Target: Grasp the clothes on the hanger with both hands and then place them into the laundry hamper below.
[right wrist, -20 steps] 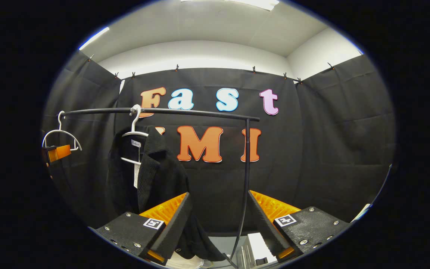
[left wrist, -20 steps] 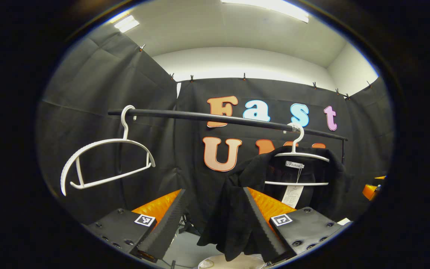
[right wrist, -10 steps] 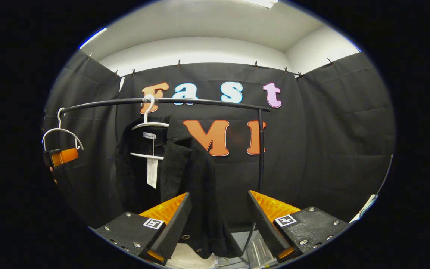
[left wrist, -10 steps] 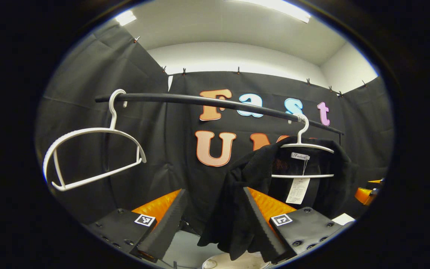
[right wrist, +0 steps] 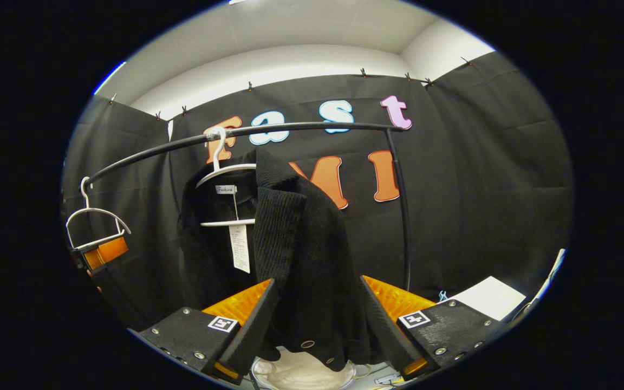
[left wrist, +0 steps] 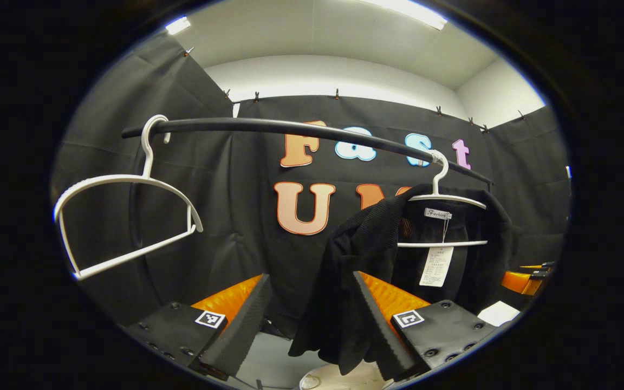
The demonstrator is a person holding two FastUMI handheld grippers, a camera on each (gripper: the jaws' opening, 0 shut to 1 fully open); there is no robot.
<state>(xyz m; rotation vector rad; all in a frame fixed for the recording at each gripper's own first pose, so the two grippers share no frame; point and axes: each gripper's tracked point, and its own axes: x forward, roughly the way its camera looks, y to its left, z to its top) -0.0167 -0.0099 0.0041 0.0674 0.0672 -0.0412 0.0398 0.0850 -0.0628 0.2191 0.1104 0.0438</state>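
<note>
A black knit garment (left wrist: 366,244) hangs on a white hanger (left wrist: 444,197) from the black rail (left wrist: 290,127). My left gripper (left wrist: 311,279) is open, and the garment's front panel hangs just past its right finger. In the right gripper view the same garment (right wrist: 301,238) on its hanger (right wrist: 225,170) fills the middle. My right gripper (right wrist: 317,283) is open with the garment's lower front hanging between its fingers, untouched as far as I can tell. The white laundry hamper (right wrist: 301,374) sits below the hem, its rim also seen as a white hamper edge (left wrist: 344,376).
An empty white hanger (left wrist: 122,216) hangs at the rail's left end. The rail's upright post (right wrist: 401,216) stands right of the garment. A white sheet (right wrist: 488,295) lies low on the right. The other gripper (right wrist: 101,252) shows at the left edge.
Both grippers have moved closer to the garment. In the right gripper view the garment has shifted from left of the fingers to between them, and the hamper has come into sight below.
</note>
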